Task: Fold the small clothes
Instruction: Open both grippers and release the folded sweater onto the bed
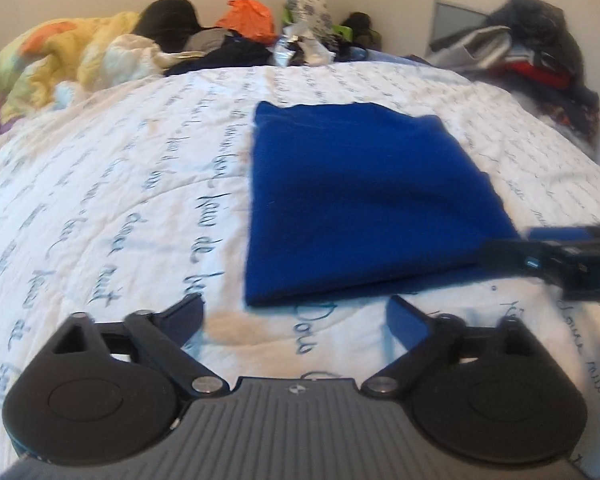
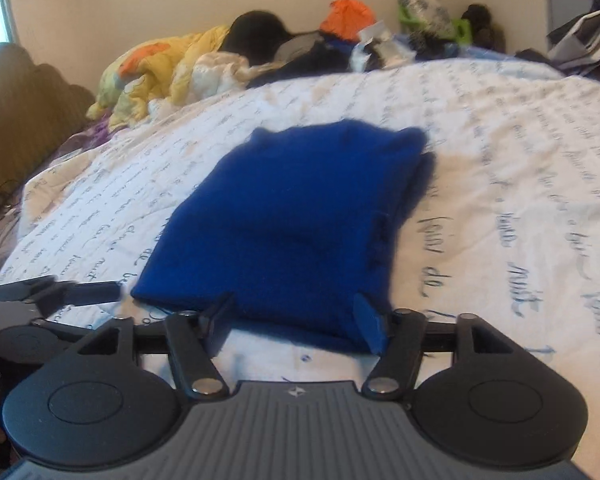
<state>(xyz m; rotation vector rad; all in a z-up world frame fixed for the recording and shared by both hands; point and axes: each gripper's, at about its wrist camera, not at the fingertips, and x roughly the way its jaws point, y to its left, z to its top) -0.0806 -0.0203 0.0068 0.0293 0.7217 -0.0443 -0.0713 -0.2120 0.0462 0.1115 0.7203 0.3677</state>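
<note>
Blue cloth lies folded flat mid-bed on the white quilt with script print, roughly rectangular, near edge a rounded fold. Left gripper is spread wide, nothing between the fingers, tips just short of the cloth's near-left edge and over bare quilt; not touching the cloth as far as the left wrist view shows. Right gripper is also wide open, holding nothing; its fingers straddle the cloth's near-right corner, the blue-padded right finger against or just over the fabric edge, can't tell if it's actually touching. In the left view the right gripper comes in from the right edge at the cloth's near-right corner, blurred. In the right view the left gripper shows at the left edge, just beside the cloth's near-left corner. Back of the bed: yellow blanket, orange item, dark clothes pile.
</note>
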